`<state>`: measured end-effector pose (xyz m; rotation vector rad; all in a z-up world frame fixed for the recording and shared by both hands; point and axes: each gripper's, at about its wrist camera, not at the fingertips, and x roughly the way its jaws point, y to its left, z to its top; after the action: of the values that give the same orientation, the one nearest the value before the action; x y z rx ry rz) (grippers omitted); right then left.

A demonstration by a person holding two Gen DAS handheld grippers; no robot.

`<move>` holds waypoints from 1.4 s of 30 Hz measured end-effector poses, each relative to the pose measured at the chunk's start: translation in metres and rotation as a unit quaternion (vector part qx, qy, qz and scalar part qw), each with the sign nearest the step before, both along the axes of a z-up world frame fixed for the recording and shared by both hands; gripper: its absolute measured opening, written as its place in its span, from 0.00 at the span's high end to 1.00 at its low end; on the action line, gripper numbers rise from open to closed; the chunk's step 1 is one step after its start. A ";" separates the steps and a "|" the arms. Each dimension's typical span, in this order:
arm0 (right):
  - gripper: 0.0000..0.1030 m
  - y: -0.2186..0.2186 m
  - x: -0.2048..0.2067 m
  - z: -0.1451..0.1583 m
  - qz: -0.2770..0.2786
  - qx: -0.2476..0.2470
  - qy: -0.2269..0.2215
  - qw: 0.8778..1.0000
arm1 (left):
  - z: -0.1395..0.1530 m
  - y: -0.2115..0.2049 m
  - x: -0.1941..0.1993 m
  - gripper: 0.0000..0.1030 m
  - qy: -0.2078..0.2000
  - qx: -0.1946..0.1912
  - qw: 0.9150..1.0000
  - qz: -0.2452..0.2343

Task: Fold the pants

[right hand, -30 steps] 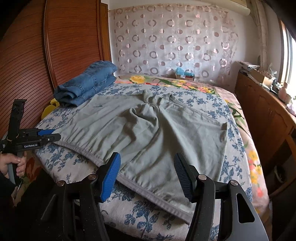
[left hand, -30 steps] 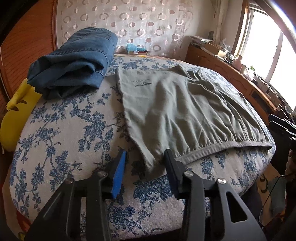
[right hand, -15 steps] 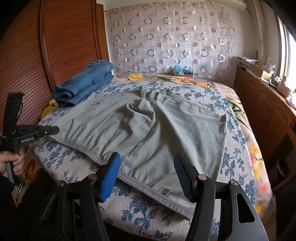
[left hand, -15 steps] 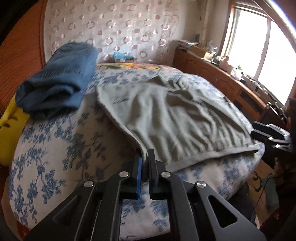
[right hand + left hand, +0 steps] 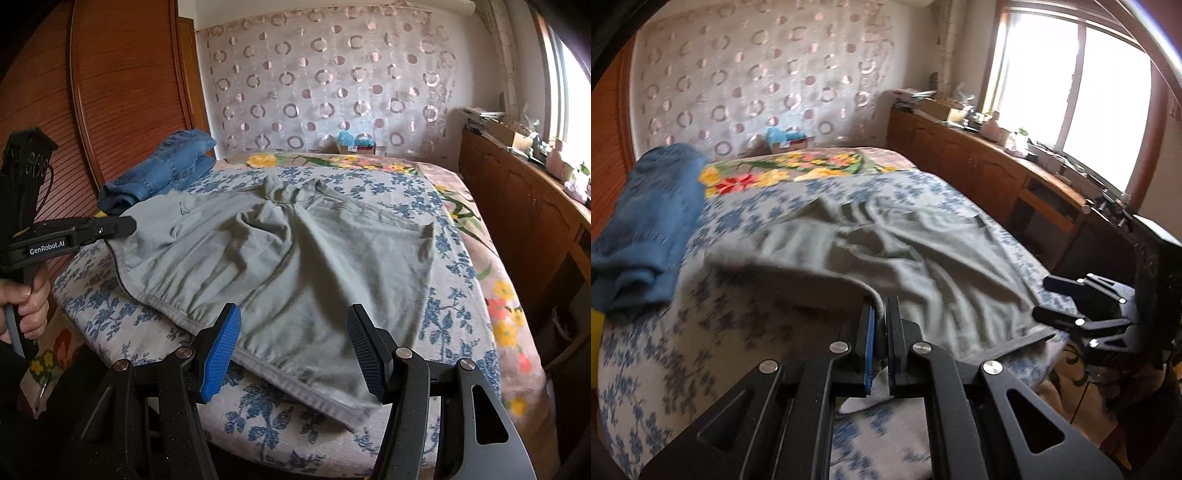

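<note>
Grey-green pants (image 5: 295, 266) lie spread on the flowered bed (image 5: 454, 288), waistband toward the near edge. My left gripper (image 5: 881, 317) is shut on the waistband's left corner and holds it lifted off the bed; the pants (image 5: 923, 266) rise in a fold ahead of it. It also shows in the right wrist view (image 5: 125, 226), at the pants' left edge. My right gripper (image 5: 293, 343) is open, its blue pads over the waistband near the front edge, holding nothing. It shows at the right in the left wrist view (image 5: 1043, 299).
Folded blue jeans (image 5: 166, 170) sit at the bed's back left, also in the left wrist view (image 5: 646, 221). A wooden wardrobe (image 5: 122, 92) stands left. A wooden cabinet (image 5: 524, 206) with clutter runs along the right under the window. A curtain (image 5: 332, 85) hangs behind the bed.
My left gripper closed on the pants' waistband corner, then lifted it and carried it right, folding the cloth. My right gripper stayed open and moved slightly closer to the waistband.
</note>
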<state>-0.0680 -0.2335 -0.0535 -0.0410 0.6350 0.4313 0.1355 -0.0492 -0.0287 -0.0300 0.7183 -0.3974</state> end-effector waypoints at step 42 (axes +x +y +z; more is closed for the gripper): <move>0.69 0.078 0.032 -0.025 0.081 0.019 0.024 0.996 | -0.032 0.039 -0.023 0.26 0.007 0.012 0.997 0.069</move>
<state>-0.0359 -0.1558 -0.0783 -0.0470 0.6724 0.6025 0.1122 -0.0097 -0.0607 -0.0590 0.7297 -0.2559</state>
